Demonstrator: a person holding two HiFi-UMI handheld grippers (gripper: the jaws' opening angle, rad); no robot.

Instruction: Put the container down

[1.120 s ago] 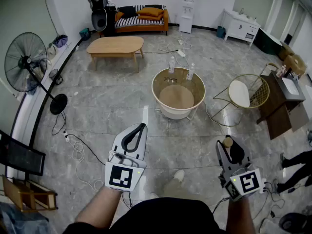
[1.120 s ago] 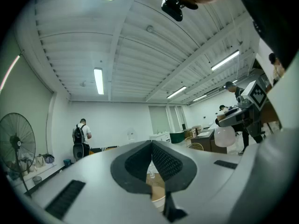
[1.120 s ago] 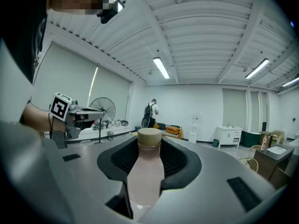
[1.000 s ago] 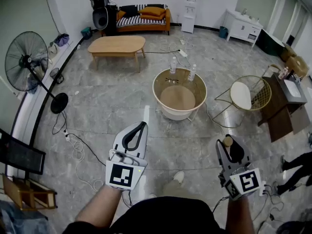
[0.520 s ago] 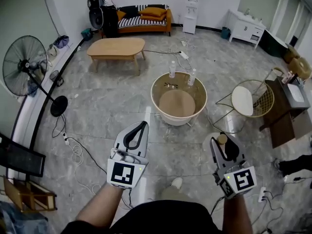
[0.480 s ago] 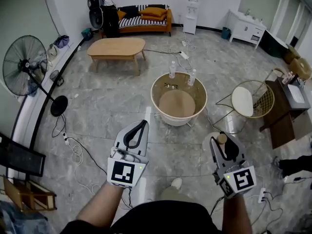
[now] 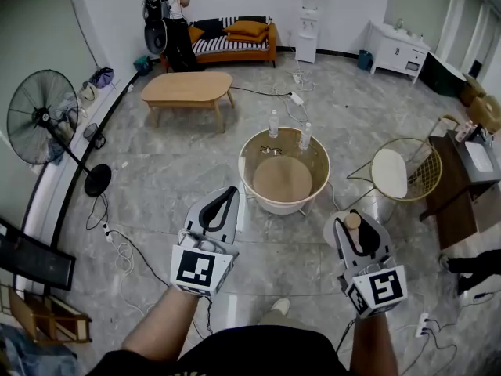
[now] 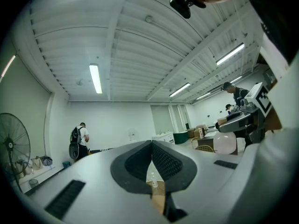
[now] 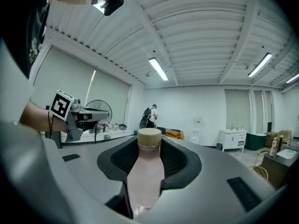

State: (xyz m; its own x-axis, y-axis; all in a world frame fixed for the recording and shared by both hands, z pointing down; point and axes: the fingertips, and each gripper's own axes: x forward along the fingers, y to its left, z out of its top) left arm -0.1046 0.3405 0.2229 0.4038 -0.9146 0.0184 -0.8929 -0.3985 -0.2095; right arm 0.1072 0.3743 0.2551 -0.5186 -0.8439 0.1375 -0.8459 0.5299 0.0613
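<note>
One pink bottle clamped in right hand-held gripper; left hand-held gripper closed empty

Pale pink translucent container, tan cap, gripped at neck between fingers

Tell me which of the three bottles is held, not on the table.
The pale pink bottle with the tan cap, gripped in the right gripper; both clear plastic bottles stand on the round wooden table.
</note>
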